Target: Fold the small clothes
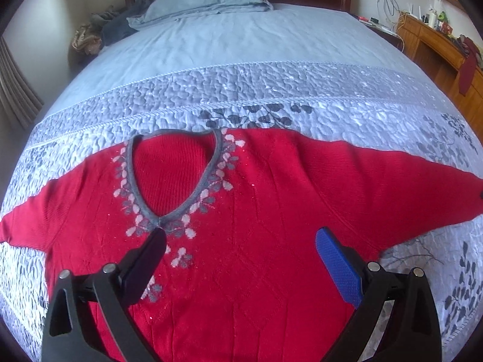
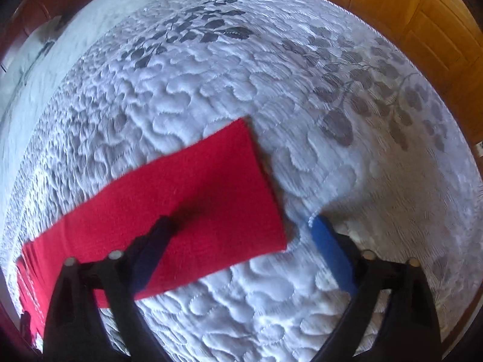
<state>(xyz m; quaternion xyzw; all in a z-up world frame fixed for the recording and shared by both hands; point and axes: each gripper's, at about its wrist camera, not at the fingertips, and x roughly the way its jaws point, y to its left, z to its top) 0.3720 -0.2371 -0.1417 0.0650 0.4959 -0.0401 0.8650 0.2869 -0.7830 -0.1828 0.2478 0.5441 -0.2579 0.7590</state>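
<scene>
Left wrist view: red sweater (image 1: 256, 211) spread flat on quilted bedspread (image 1: 271, 90), sleeves out; left gripper (image 1: 241, 235) above chest, jaws released. Right gripper (image 2: 241, 223), jaws released, straddles sleeve cuff (image 2: 235, 181).

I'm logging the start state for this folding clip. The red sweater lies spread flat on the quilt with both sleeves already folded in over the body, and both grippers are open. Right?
Not quite. The red sweater does lie flat on the quilt, but its sleeves are spread outward, not folded in, as the left wrist view shows. The left gripper and right gripper are both open.
</scene>
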